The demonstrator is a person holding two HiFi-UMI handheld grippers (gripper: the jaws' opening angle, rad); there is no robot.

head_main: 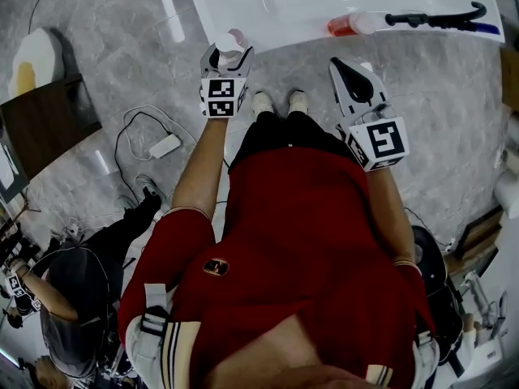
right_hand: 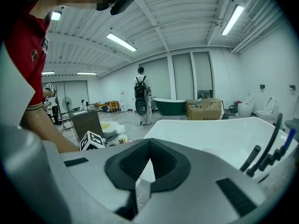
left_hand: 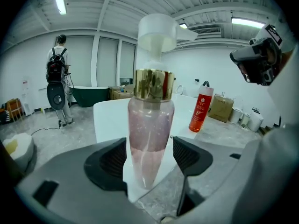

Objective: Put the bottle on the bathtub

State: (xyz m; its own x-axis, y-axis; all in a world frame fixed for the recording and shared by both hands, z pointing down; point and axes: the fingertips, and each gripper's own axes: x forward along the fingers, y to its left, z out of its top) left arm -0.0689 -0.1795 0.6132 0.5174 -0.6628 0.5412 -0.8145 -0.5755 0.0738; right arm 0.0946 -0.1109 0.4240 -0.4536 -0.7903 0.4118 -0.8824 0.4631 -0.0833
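Note:
A clear pump bottle (left_hand: 150, 134) with pink liquid, a gold collar and a white pump head stands upright on the near corner of the white bathtub (left_hand: 110, 120). My left gripper (left_hand: 149, 158) is open around it, a black pad close on each side of its lower body. In the head view the bottle (head_main: 229, 42) shows between the left gripper (head_main: 229, 55) tips at the bathtub (head_main: 308, 6) rim. My right gripper (head_main: 340, 65) hovers to the right, near the rim. Its jaws (right_hand: 147, 157) are shut with nothing in them.
A red bottle (head_main: 340, 27) lies on the tub rim beside a black tap fitting (head_main: 438, 19). A cable and white adapter (head_main: 165, 146) lie on the marble floor at left. Another person (head_main: 73, 290) crouches at lower left. A person with a backpack (left_hand: 58, 78) stands far off.

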